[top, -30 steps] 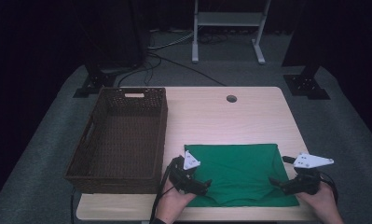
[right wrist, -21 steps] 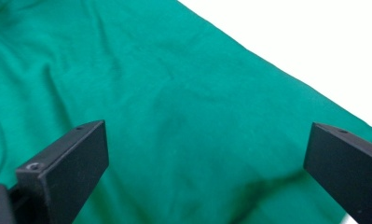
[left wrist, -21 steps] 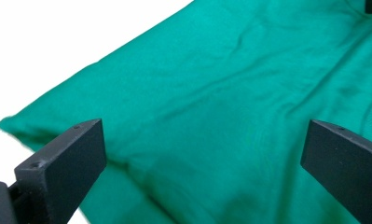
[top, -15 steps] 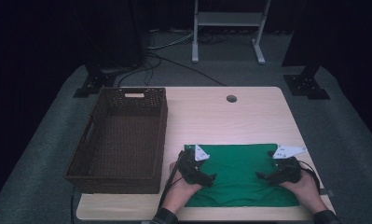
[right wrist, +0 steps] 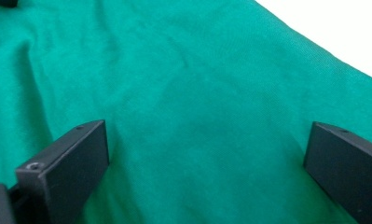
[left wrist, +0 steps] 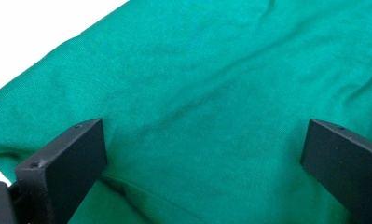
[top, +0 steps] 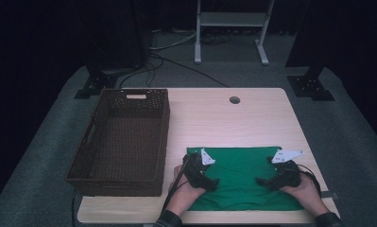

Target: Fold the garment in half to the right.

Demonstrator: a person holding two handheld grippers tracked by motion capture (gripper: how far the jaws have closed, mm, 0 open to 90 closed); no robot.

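I hold both grippers wide open over the green cloth [top: 243, 177], gripping nothing. The left gripper [top: 213, 183] hangs over its left part and the right gripper [top: 261, 181] over its right, jaws pointing toward each other along the cloth's long axis.

No readable text, label, brand, number or sign appears anywhere in these pictures.
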